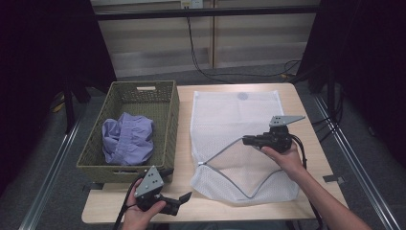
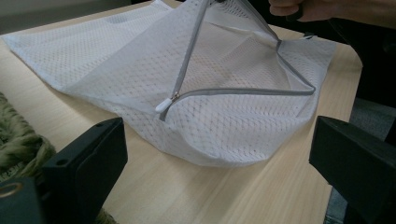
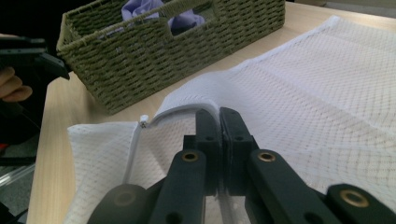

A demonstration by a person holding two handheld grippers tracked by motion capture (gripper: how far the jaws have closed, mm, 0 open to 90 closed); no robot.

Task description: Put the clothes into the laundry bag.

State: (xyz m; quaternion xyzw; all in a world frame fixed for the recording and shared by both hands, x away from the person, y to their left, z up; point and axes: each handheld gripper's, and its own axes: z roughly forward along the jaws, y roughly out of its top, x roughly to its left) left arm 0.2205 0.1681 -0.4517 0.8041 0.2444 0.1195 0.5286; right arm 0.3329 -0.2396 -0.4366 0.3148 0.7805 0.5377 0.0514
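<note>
The bench point(image 1: 311, 158) has a light wooden top. A green woven basket point(image 1: 168, 125) sits on its left side, and its left edge sticks out past the bench. Just beside the basket, a white mesh laundry bag point(image 1: 230, 112) lies spread out across the middle, with its grey zipper point(image 1: 225, 146) open. Both rest right on the wood.

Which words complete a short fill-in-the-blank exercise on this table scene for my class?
1. The purple cloth lies in the woven ____.
2. The right gripper is shut on the upper zip edge of the white mesh ____.
3. The jaws of the left gripper stand ____, with nothing between them.
4. The bag's zip is ____, so its mouth gapes.

Missing words: basket; bag; open; open
</note>
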